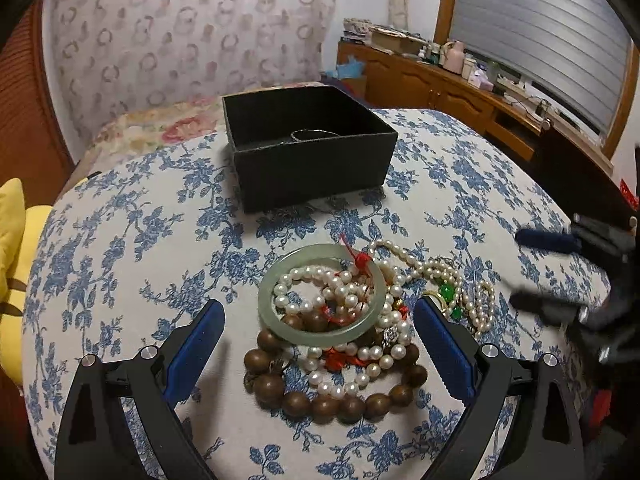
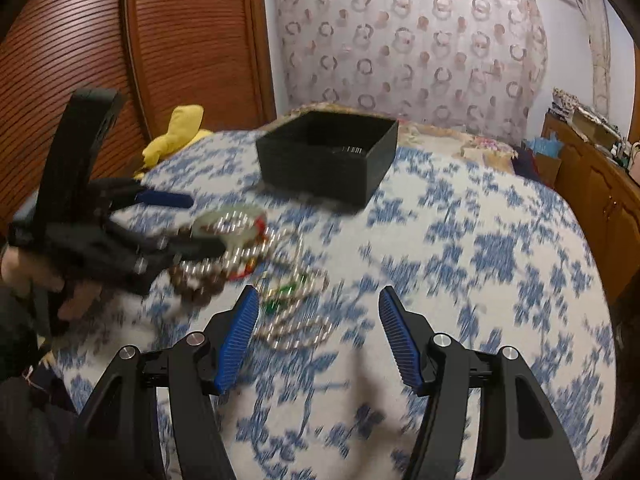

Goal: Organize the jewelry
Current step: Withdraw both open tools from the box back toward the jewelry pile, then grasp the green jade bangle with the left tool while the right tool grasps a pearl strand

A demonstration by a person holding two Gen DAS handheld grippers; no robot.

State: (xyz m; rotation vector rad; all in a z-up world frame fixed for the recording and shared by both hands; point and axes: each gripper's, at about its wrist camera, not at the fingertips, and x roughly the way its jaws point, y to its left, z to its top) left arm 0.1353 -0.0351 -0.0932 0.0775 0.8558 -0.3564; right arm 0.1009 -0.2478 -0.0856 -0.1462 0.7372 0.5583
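A: Walls and window?
B: A ring-patterned curtain (image 1: 188, 36) hangs behind the bed; a closed grey blind (image 1: 548, 28) sits in a wooden frame.
A: Furniture?
B: A reddish slatted wooden door (image 2: 132, 60); a cluttered wooden sideboard (image 1: 436, 80) under the window.

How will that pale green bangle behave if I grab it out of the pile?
The green bangle looks like a rigid stone ring, so it should keep its shape but may slip on smooth sides. Pearl strands and a red cord lie across it, so they will probably drag along. Likely brittle if dropped.
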